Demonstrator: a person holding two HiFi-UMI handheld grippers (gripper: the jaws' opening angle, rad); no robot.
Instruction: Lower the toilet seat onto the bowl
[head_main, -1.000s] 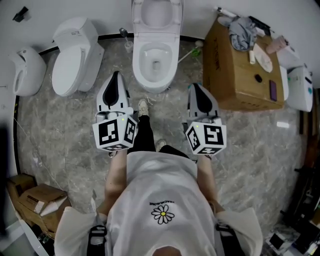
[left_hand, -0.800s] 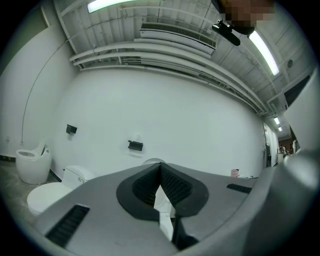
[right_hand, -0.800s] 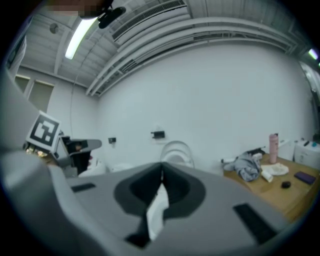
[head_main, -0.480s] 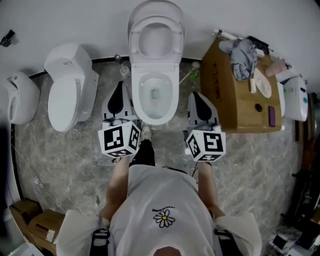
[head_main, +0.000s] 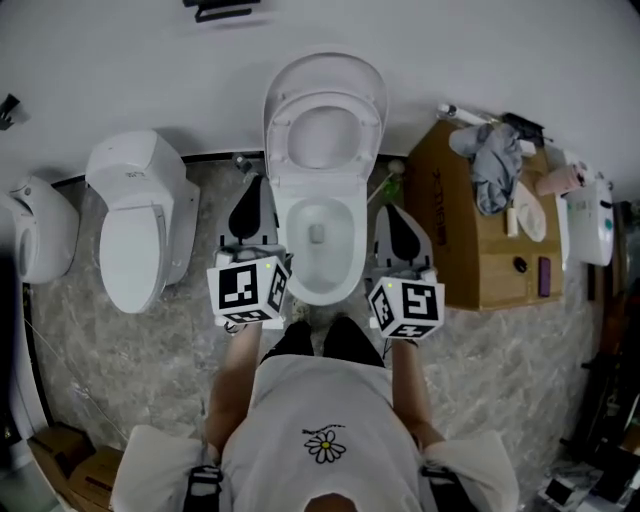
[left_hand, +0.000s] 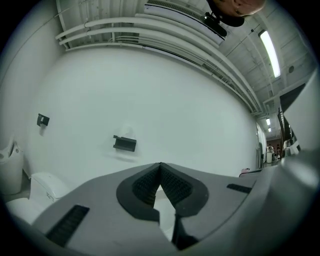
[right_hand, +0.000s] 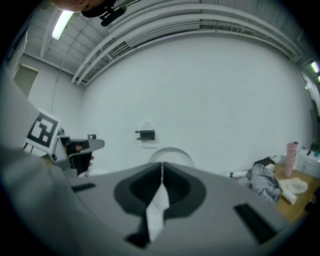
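Observation:
In the head view a white toilet stands straight ahead with its seat and lid (head_main: 325, 125) raised against the wall, above the open bowl (head_main: 318, 235). My left gripper (head_main: 250, 205) hangs beside the bowl's left edge, shut and empty. My right gripper (head_main: 395, 222) hangs beside the bowl's right edge, also shut and empty. Neither touches the toilet. The left gripper view shows shut jaws (left_hand: 160, 167) pointed at the white wall. In the right gripper view the shut jaws (right_hand: 161, 167) sit under the rounded top of the raised lid (right_hand: 170, 155).
A second toilet (head_main: 135, 225) with its lid down stands to the left, with a white fixture (head_main: 35, 235) beyond it. A cardboard box (head_main: 480, 240) with a cloth and small items on top stands to the right. A toilet brush (head_main: 385, 180) lies by the bowl. Cardboard boxes (head_main: 75, 465) lie at the lower left.
I have stepped closer to the toilet. Both grippers moved forward from in front of the bowl to either side of it. Their jaws stayed shut.

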